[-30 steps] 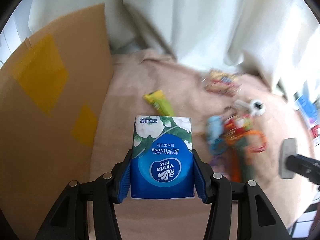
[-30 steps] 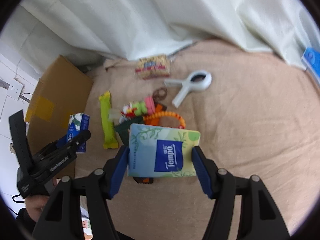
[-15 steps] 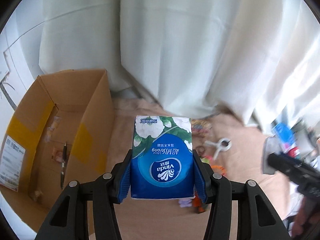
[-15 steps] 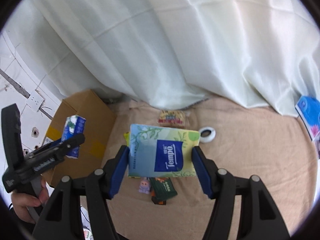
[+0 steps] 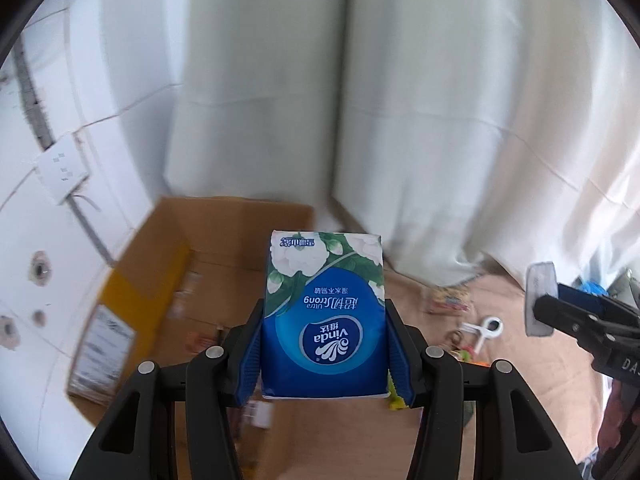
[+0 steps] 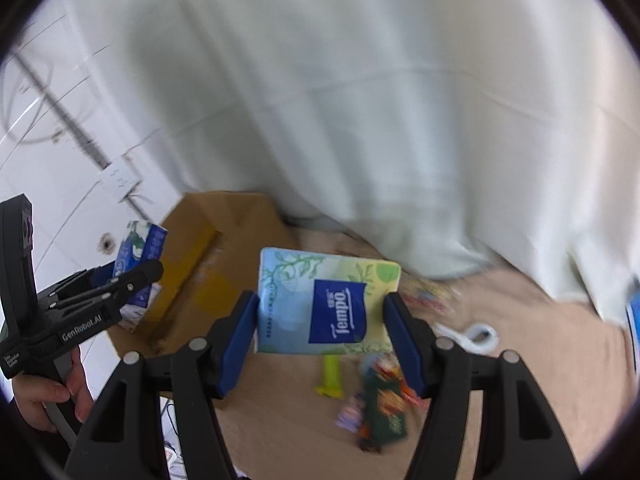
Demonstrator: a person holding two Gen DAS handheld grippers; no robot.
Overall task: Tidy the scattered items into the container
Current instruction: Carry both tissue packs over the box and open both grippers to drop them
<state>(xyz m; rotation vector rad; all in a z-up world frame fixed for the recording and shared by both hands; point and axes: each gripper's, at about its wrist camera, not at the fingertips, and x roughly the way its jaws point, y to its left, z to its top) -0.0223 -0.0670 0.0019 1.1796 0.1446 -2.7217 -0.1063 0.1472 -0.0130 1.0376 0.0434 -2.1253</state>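
My left gripper (image 5: 324, 348) is shut on a blue Vinda tissue pack (image 5: 324, 320), held high in the air over the open cardboard box (image 5: 208, 264) at lower left. My right gripper (image 6: 326, 320) is shut on a green Tempo tissue pack (image 6: 328, 300), also raised, to the right of the box (image 6: 224, 240). In the right wrist view the left gripper (image 6: 132, 276) with its Vinda pack (image 6: 140, 248) hangs at left over the box, a hand (image 6: 48, 396) gripping its handle. The right gripper (image 5: 560, 312) shows at the right edge of the left wrist view.
On the beige cloth (image 6: 540, 360) lie a white clip (image 6: 476, 334), a snack bag (image 5: 448, 300), a yellow-green packet (image 6: 332, 374), a dark green packet (image 6: 382, 412) and small toys. White curtains (image 5: 440, 120) hang behind, a tiled wall with a socket (image 5: 62, 170) stands left.
Both grippers have risen and tilted up with their tissue packs. The left one has swung left over the box, and the scattered items have dropped low in both views.
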